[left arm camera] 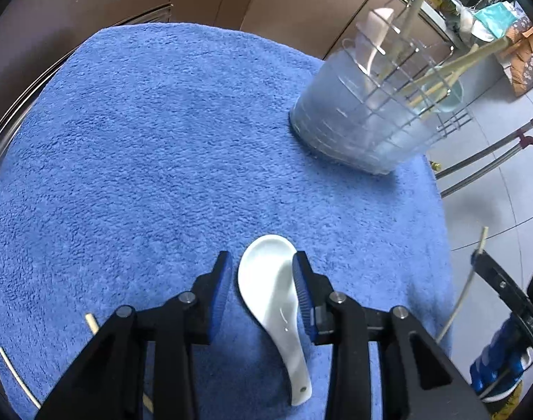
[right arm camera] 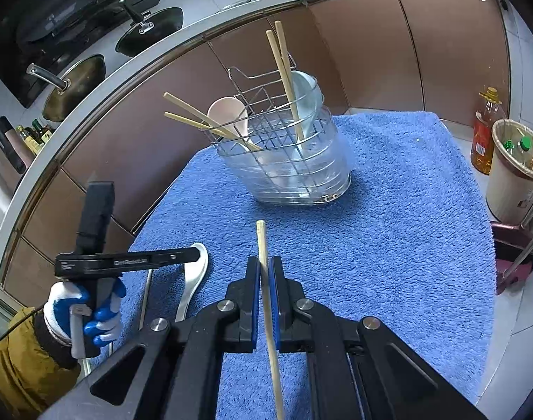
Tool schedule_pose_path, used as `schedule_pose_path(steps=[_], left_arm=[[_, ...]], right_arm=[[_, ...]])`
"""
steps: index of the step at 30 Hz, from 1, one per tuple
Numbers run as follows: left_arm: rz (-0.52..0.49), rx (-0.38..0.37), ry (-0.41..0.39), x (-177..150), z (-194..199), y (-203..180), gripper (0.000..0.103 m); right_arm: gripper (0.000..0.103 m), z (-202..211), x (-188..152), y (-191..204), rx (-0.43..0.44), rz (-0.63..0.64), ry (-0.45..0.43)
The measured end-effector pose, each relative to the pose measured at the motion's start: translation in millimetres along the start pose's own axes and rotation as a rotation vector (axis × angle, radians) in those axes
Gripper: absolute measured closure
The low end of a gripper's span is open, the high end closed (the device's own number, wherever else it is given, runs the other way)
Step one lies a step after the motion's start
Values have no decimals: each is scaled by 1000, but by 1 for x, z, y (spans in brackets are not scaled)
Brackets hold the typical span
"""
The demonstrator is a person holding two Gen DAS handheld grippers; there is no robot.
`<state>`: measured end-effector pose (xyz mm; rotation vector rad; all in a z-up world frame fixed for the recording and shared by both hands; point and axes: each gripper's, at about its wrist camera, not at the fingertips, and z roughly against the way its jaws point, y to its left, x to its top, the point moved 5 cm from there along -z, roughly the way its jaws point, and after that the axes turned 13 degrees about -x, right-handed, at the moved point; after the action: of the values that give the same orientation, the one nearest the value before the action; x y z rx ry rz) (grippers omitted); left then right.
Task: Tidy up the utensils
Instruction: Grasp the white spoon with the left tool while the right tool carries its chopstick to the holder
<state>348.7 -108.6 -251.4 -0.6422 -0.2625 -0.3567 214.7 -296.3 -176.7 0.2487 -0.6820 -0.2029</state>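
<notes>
Right gripper pinches a chopstick — we see the utensil rack ahead on the blue towel. Left gripper spread wide around the white spoon. Loose chopsticks lie beside it.

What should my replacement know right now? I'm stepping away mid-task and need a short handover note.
Left hand-held gripper: open, straddling the white spoon lying on the blue towel; not gripped yet.
Right hand-held gripper: shut on a single chopstick, clear of the towel.
Utensil holder stands at the towel's far end.
Done: chopsticks, a pink spoon and a pale blue spoon already sit in the holder.
Left: drop in the held chopstick, then the white spoon, then the loose chopstick beside it.
</notes>
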Motion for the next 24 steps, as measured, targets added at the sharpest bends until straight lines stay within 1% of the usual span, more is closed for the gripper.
schedule_pose_path(steps=[1,3,4,6,9,11,12,14,17,18,19,21,22,24], left_arm=[[1,4,5,-1,-1,1,84],[-1,34,10,0,-7,2,93],[-12,43,1,-2,-7,0,95],[-33,50,-14,-6,-7,-3,98],[-61,49,-54,-11,2,-13,99],[-89,40,-100,-14,15,-25,99],[-109,43,-127,-14,23,-32,99],[-146,19,-186,-11,42,-49,99],[-210,-7,-299,-1,80,-78,99],[-227,-11,-340,5,93,-86,99],[-250,-11,-399,12,110,-98,99],[-277,-8,-482,24,132,-114,99],[-286,-5,-537,34,146,-124,99],[-305,7,-623,52,164,-138,99]], right_arm=[[97,1,0,0,-1,2,0],[97,3,1,1,-5,9,-3],[97,5,1,1,-6,11,-5],[97,7,1,1,-11,17,-10],[97,13,2,2,-20,28,-21],[97,18,4,4,-24,35,-39],[97,21,6,4,-26,39,-51],[97,30,14,7,-26,47,-88],[97,49,34,15,-26,67,-165],[97,54,41,18,-26,74,-190],[97,64,53,22,-26,83,-232],[97,79,71,30,-21,92,-300],[97,85,78,32,-17,95,-325],[97,98,101,41,-20,107,-399]])
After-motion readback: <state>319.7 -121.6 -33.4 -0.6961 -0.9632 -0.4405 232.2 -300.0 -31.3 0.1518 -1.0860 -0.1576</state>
